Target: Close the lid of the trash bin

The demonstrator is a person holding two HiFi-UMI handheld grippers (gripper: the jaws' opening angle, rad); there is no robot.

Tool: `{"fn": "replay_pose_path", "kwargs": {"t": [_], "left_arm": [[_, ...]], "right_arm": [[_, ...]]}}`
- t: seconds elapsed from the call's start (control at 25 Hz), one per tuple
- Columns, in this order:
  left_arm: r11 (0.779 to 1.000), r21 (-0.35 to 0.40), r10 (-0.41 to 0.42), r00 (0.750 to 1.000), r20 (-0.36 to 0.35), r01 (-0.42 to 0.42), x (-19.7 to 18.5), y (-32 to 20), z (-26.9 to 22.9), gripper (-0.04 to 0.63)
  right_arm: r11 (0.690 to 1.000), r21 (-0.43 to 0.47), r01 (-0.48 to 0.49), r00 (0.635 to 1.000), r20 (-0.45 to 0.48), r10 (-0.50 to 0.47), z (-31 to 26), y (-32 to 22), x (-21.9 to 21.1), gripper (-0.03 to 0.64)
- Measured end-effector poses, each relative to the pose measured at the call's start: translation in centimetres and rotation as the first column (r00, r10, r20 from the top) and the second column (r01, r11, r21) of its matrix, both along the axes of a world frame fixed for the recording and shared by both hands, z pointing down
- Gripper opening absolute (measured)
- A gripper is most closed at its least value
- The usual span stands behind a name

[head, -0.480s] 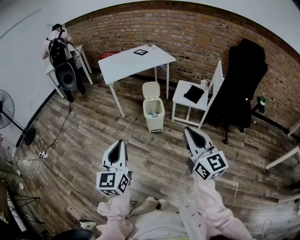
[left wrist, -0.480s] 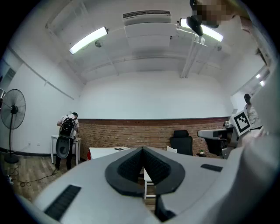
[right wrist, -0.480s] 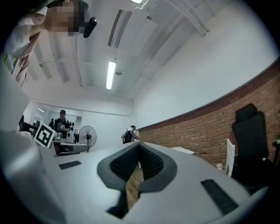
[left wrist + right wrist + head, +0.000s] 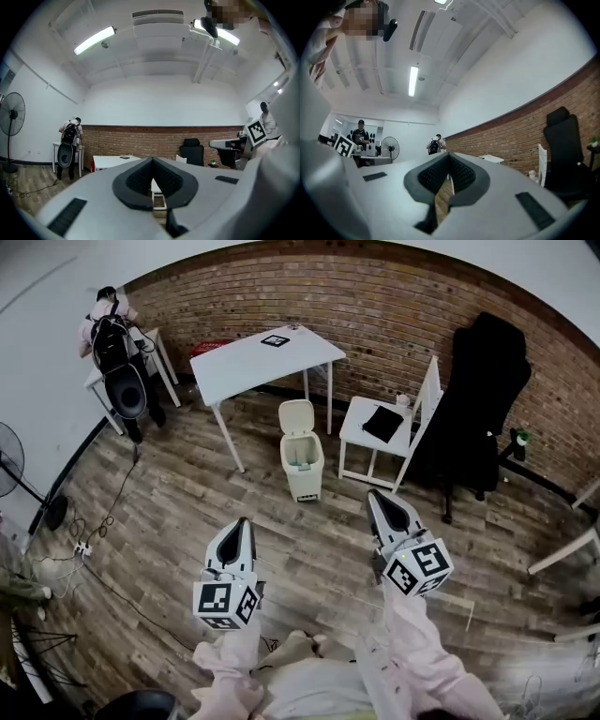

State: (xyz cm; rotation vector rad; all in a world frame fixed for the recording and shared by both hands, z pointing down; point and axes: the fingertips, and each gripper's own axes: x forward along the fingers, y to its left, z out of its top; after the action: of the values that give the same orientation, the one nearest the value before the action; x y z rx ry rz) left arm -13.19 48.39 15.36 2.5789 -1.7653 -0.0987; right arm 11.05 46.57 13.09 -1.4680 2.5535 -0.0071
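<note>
A cream trash bin (image 4: 303, 465) stands on the wood floor beside the white table, its lid (image 4: 296, 415) raised upright at the back. Both grippers hover well short of it, nearer me. My left gripper (image 4: 244, 522) sits left of and below the bin, its jaws meeting at a point with nothing in them. My right gripper (image 4: 374, 496) sits right of and below the bin, also shut and empty. The left gripper view shows the left gripper (image 4: 152, 161) with its dark pads closed together. In the right gripper view the right gripper (image 4: 449, 157) points slightly upward, pads closed.
A white table (image 4: 267, 358) stands behind the bin. A white chair (image 4: 379, 440) with a black item is right of it, then a black office chair (image 4: 486, 395). A person (image 4: 111, 338) stands at the far left desk. A fan (image 4: 13, 463) and floor cables (image 4: 92, 542) lie left.
The room has slid slightly up and left in the head view. Both grippers keep their places and stay shut.
</note>
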Motion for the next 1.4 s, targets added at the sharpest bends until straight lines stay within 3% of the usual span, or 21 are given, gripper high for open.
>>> {"fn": "replay_pose_path", "kwargs": {"t": [0.2, 0.36, 0.72, 1.0, 1.4], "left_arm": [[0.999, -0.033, -0.006, 1.000, -0.003, 0.005, 0.3, 0.9, 1.8, -0.006], [0.999, -0.047, -0.022, 1.000, -0.004, 0.022, -0.1, 0.6, 2.1, -0.006], [0.998, -0.063, -0.031, 0.999, -0.010, 0.030, -0.4, -2.4, 2.5, -0.006], [0.997, -0.071, -0.003, 1.000, -0.009, 0.003, 0.4, -7.4, 3.3, -0.006], [0.995, -0.102, 0.018, 1.000, -0.019, -0.020, -0.7, -17.6, 3.9, -0.006]], "right_arm": [[0.999, -0.039, -0.005, 1.000, -0.014, 0.004, 1.8, -0.4, 0.3, 0.015], [0.998, -0.061, -0.004, 1.000, -0.007, 0.004, 2.4, -1.3, 0.0, 0.078], [0.996, -0.093, -0.014, 1.000, -0.003, 0.014, 3.5, -4.6, 0.1, 0.142], [0.994, -0.102, -0.041, 0.999, -0.024, 0.038, 4.6, -8.8, 0.8, 0.182], [0.988, -0.140, -0.069, 0.998, -0.015, 0.068, 5.2, -18.7, -0.3, 0.186]]}}
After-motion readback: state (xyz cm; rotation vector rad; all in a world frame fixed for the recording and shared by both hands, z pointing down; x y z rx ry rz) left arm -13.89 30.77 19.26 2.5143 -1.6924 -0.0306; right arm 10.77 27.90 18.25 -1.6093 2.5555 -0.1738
